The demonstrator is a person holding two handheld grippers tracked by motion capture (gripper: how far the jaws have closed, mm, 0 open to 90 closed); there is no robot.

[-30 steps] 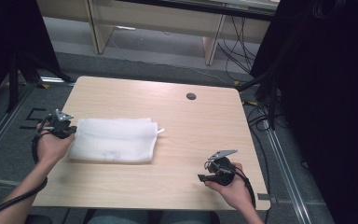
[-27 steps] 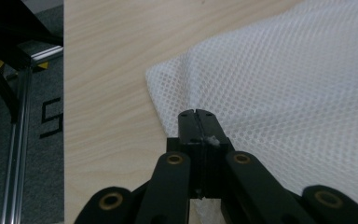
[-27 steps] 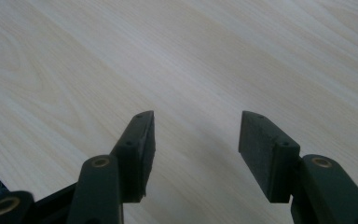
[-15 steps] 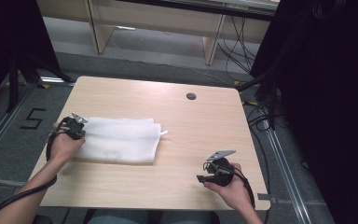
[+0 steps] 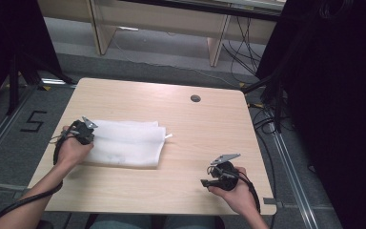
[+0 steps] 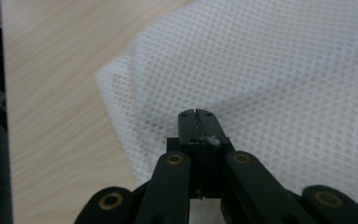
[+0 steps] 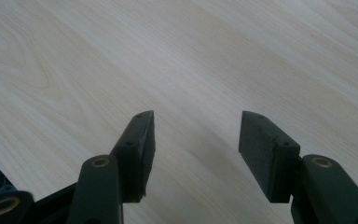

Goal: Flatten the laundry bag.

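White mesh cloth (image 5: 126,143) lies folded; left gripper (image 6: 199,116) closed above its edge; right gripper (image 7: 196,135) agape; grip low, avoid bunching.

The left gripper (image 5: 86,133) now sits further in over the left end of the white mesh cloth (image 5: 126,143), having come in from the worktop's (image 5: 205,129) left edge; its fingers (image 6: 198,122) are pressed together above the mesh.
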